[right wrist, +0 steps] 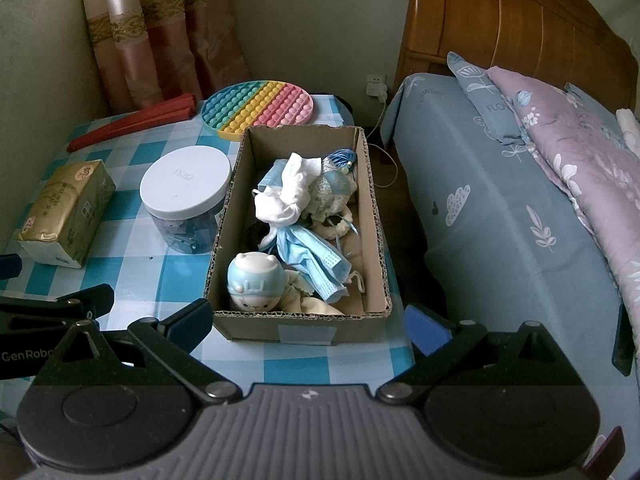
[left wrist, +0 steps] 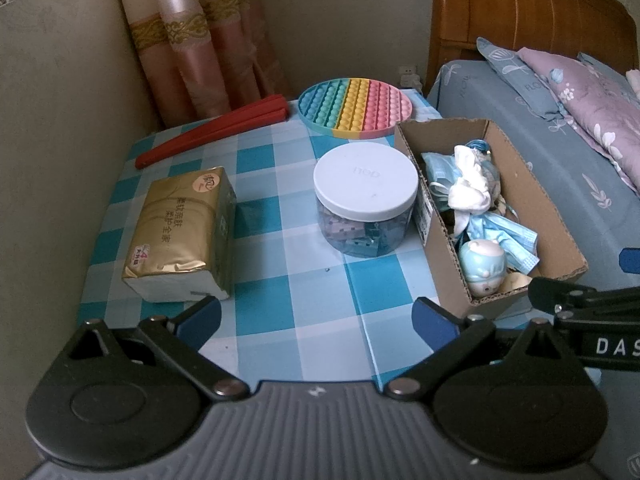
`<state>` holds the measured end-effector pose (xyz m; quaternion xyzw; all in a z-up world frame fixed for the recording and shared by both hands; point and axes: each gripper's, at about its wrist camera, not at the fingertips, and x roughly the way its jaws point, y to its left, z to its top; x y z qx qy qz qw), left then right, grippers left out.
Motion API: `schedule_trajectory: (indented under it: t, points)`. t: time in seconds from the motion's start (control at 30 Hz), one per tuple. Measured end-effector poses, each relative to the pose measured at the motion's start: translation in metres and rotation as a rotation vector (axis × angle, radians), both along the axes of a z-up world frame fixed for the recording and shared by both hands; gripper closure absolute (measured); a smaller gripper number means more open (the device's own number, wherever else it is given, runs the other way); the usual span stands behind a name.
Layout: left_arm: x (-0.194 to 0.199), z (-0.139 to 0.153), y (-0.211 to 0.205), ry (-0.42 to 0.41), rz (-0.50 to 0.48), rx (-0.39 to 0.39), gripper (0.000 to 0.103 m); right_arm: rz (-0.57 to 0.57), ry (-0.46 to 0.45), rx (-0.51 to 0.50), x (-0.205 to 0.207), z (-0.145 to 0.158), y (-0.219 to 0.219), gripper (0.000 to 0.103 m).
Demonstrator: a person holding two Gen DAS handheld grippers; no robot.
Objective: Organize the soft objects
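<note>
Nearest the lens, the left gripper (left wrist: 316,320) and right gripper (right wrist: 310,326) hover low in their frames over the blue-and-white checked tablecloth (left wrist: 280,280), each with blue-padded fingers (left wrist: 200,320) spread wide and holding nothing. Left to right in the left wrist view: a gold-wrapped tissue pack (left wrist: 180,236) at centre left, a folded red fan (left wrist: 212,130) above it, a clear jar with white lid (left wrist: 365,200) at centre, a round rainbow pop-it mat (left wrist: 354,106) beyond, touching the box's far corner. At right stands an open cardboard box (right wrist: 376,216) containing a white sock (right wrist: 288,192), blue face masks (right wrist: 316,256) and a pale-blue plush toy (right wrist: 256,280). A blue-sheeted bed (right wrist: 500,220) fills the far right.
</note>
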<state>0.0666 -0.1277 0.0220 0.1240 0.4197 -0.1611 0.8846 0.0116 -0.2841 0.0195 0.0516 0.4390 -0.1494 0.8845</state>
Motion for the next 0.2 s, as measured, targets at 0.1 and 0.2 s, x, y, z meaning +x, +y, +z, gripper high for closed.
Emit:
schedule_trajectory:
  t: [0.1, 0.2]
  points:
    - [-0.0001, -0.0003, -0.0002, 0.001, 0.0, 0.0, 0.002, 0.001, -0.001, 0.0, 0.0002, -0.0001, -0.0001, 0.0]
    - [0.0002, -0.0001, 0.0002, 0.001, 0.0, 0.001, 0.002, 0.0, 0.0, 0.0, 0.0003, -0.0001, 0.0004, 0.0]
